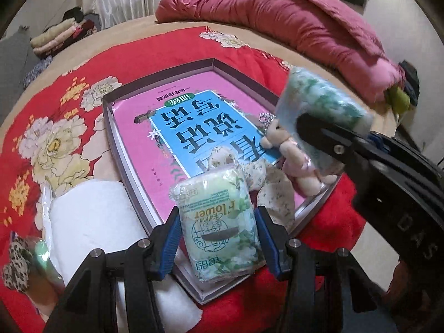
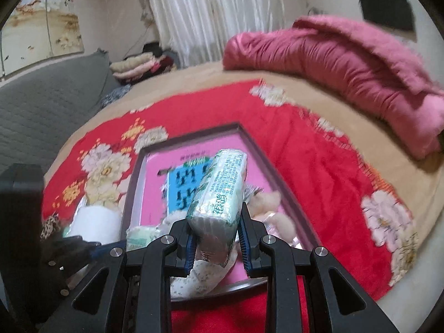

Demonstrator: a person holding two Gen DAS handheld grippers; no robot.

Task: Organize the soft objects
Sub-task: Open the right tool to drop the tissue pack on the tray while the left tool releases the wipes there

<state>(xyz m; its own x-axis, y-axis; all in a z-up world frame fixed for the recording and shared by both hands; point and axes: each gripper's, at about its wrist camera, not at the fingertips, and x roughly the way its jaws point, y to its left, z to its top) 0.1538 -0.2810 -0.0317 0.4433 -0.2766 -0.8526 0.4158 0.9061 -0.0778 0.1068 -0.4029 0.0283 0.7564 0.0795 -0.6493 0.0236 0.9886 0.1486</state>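
Plastic-wrapped packs: your left gripper [image 1: 217, 238] clamps a green-and-white tissue pack [image 1: 219, 227] printed "Flower", low over the near edge of the tray; your right gripper [image 2: 215, 242] pinches a second green-patterned tissue pack [image 2: 219, 191] narrow, held above the tray's right side.
Tray: shallow dark-rimmed box [image 1: 111, 127] on the red floral blanket [image 1: 55, 105], pink-and-blue book cover as its floor.
Already in: small beige teddy bear [image 1: 280, 141] at the right edge; floral cloth pouches [image 1: 274, 194] at the near right corner.
Still out: white paper roll [image 1: 94, 222] just beside the tray's left edge; leopard-print fabric piece [image 1: 16, 266] further left.
Progress: you're roughly midway, I'd judge. Both packs need setting down, then the two left-side items.
Watch: slippery wrap, release low.
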